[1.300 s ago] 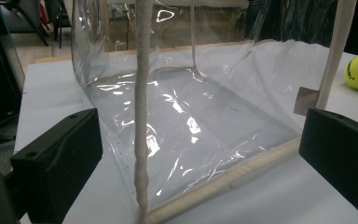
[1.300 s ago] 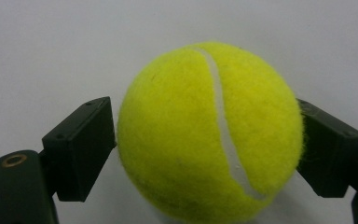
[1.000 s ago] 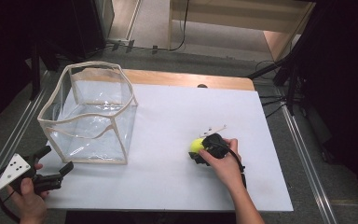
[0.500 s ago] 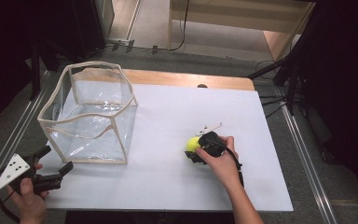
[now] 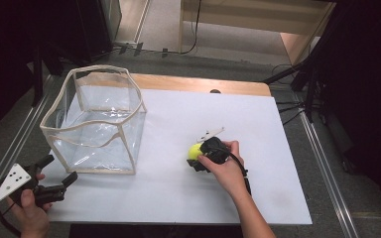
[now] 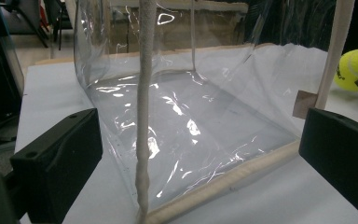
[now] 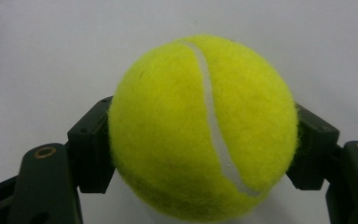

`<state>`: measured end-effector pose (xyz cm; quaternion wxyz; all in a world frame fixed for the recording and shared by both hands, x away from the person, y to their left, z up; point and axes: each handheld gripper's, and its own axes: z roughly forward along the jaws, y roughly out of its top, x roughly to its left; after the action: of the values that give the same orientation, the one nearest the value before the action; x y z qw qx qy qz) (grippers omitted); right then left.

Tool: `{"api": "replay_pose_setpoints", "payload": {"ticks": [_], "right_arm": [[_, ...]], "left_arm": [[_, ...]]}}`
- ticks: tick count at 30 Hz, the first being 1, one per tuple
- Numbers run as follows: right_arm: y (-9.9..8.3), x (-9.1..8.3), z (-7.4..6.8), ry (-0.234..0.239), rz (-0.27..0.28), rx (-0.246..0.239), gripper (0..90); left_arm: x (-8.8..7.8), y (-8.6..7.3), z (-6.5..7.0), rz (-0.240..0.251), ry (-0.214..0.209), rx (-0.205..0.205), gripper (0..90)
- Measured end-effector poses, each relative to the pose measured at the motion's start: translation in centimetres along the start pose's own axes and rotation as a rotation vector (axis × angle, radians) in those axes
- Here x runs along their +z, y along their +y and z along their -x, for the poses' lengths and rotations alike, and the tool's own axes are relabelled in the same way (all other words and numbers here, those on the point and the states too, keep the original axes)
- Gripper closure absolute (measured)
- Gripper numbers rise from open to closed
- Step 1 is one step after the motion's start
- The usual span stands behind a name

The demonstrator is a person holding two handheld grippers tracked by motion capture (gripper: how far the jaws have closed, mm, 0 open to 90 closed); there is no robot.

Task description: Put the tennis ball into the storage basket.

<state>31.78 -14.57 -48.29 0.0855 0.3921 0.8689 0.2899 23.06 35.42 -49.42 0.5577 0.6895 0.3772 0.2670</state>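
Over on the white table [image 5: 258, 124], near the clear box [image 5: 93, 120], the right gripper [image 7: 204, 144] squeezes the fuzzy, light, springy tennis ball [image 7: 204, 126] across its middle, a good spot, while the left gripper [image 6: 200, 158] waits wide open.

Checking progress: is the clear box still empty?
Empty: the clear box holds nothing; the tennis ball sits outside, in the right gripper.

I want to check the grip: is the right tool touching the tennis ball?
Touching. The right gripper view shows the right tool with both jaws pressed against the tennis ball.
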Motion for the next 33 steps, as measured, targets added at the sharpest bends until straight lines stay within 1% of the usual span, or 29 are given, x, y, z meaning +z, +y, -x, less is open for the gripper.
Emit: {"api": "replay_pose_setpoints", "payload": {"ticks": [1, 2, 3, 5, 9, 12, 14, 15, 16, 26, 29, 31, 33], "right_arm": [[0.0, 0.0, 0.0, 0.0, 0.0, 0.0, 23.3], [0.3, 0.1, -0.3, 0.005, 0.001, -0.001, 23.3], [0.5, 0.2, -0.3, 0.007, 0.001, -0.014, 23.3], [0.8, 0.3, -0.6, 0.011, 0.002, -0.023, 23.3], [1.3, 0.5, -1.0, 0.023, 0.001, -0.028, 23.3], [2.0, 0.6, -1.4, 0.037, 0.004, -0.045, 23.3], [2.1, 0.6, -1.4, 0.038, 0.004, -0.045, 23.3], [2.3, 0.7, -1.6, 0.043, 0.004, -0.049, 23.3], [2.6, 0.8, -1.8, 0.044, 0.006, -0.063, 23.3], [3.9, 1.6, -3.1, 0.082, 0.005, -0.091, 23.3], [4.2, 1.8, -3.4, 0.084, 0.003, -0.095, 23.3], [4.6, 1.9, -3.7, 0.095, 0.005, -0.106, 23.3], [4.8, 2.0, -3.9, 0.094, 0.004, -0.121, 23.3]], "left_arm": [[0.0, 0.0, 0.0, 0.0, 0.0, 0.0, 0.0], [0.0, 0.0, 0.0, 0.0, 0.0, 0.001, 0.0], [0.0, 0.0, 0.0, 0.0, 0.0, 0.0, 0.0], [0.0, 0.0, 0.0, 0.0, -0.001, 0.002, 0.0], [0.0, 0.0, 0.0, -0.001, -0.001, 0.002, 0.0], [0.0, 0.0, 0.0, -0.003, -0.001, 0.002, 0.0], [0.0, 0.0, 0.0, -0.003, -0.001, 0.002, 0.0], [0.0, 0.0, 0.0, -0.003, -0.001, 0.002, 0.0], [0.0, 0.0, 0.0, -0.003, 0.0, 0.003, 0.0], [0.0, 0.0, 0.0, -0.002, -0.001, 0.003, 0.0], [0.0, 0.0, 0.0, -0.002, -0.001, 0.003, 0.0], [0.0, 0.0, 0.0, -0.003, -0.001, 0.003, 0.0], [0.0, 0.0, 0.0, -0.002, -0.001, 0.002, 0.0]]}}
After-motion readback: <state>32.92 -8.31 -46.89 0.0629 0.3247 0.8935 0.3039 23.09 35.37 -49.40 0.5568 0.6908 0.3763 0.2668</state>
